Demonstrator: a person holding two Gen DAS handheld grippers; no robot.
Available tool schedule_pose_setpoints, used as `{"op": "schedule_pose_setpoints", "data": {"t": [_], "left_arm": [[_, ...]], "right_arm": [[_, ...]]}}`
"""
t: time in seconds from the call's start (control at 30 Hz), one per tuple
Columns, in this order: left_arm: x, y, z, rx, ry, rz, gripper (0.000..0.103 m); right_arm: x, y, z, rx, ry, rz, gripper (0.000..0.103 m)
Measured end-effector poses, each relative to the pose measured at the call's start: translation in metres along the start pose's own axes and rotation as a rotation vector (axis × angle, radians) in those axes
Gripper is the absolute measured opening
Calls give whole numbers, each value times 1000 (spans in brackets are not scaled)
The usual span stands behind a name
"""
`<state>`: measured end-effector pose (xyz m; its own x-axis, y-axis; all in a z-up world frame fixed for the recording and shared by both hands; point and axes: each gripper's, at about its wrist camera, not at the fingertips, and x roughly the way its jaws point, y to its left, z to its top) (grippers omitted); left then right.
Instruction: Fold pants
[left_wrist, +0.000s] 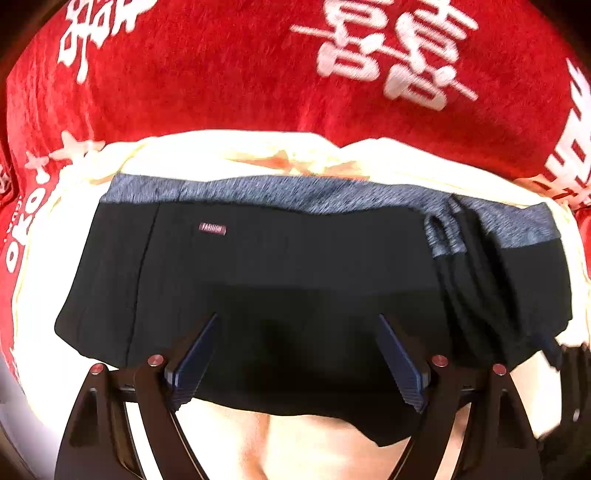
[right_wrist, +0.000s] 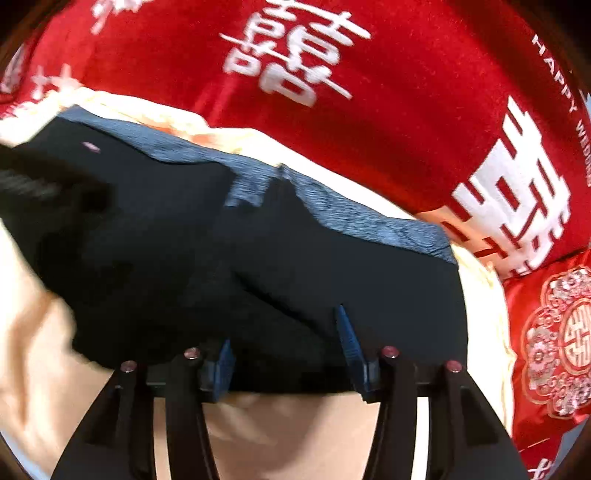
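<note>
Left gripper (left_wrist: 297, 325) jaws wide apart, nothing between them, over the near edge of the pants (left_wrist: 295, 266). Right gripper (right_wrist: 284, 328) likewise parted and empty. Pants lie folded on the cream sheet (left_wrist: 229, 435), grey waistband (left_wrist: 295, 194) far side. Red blanket (left_wrist: 229, 77) beyond.

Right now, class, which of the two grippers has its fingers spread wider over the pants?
The left gripper: its fingers stand far apart above the black pants; the right gripper's sit closer together.
</note>
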<state>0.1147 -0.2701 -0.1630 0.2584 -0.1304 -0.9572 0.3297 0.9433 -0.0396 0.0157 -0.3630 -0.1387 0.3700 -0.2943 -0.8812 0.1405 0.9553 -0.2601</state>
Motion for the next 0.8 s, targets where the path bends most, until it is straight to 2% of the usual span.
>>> {"op": "schedule_pose_setpoints", "data": {"t": [0.1, 0.3, 0.47, 0.53, 0.6, 0.63, 0.7, 0.73, 0.77, 0.8], "left_arm": [[-12, -14, 7, 38, -2, -68, 86], [-20, -79, 20, 127, 41, -307, 86], [-10, -114, 25, 126, 77, -337, 86], [-6, -117, 23, 102, 108, -357, 76], [0, -120, 23, 89, 152, -374, 51], [2, -121, 23, 79, 179, -402, 44], [5, -123, 23, 77, 200, -419, 38], [8, -124, 24, 78, 205, -426, 32], [9, -123, 25, 75, 218, -434, 20], [9, -121, 25, 65, 228, -450, 19]], "right_arm": [[-24, -37, -10, 114, -5, 116, 56], [-34, -100, -32, 261, 52, 155, 56], [-24, -130, -44, 337, 96, 182, 56], [-19, -137, -50, 364, 107, 201, 54], [-16, -142, -55, 388, 120, 228, 45], [-14, -144, -58, 399, 128, 238, 44], [-10, -148, -59, 410, 141, 251, 38], [-10, -149, -61, 415, 145, 258, 36], [-10, -153, -62, 422, 146, 266, 36], [-12, -156, -64, 429, 145, 272, 36]]}}
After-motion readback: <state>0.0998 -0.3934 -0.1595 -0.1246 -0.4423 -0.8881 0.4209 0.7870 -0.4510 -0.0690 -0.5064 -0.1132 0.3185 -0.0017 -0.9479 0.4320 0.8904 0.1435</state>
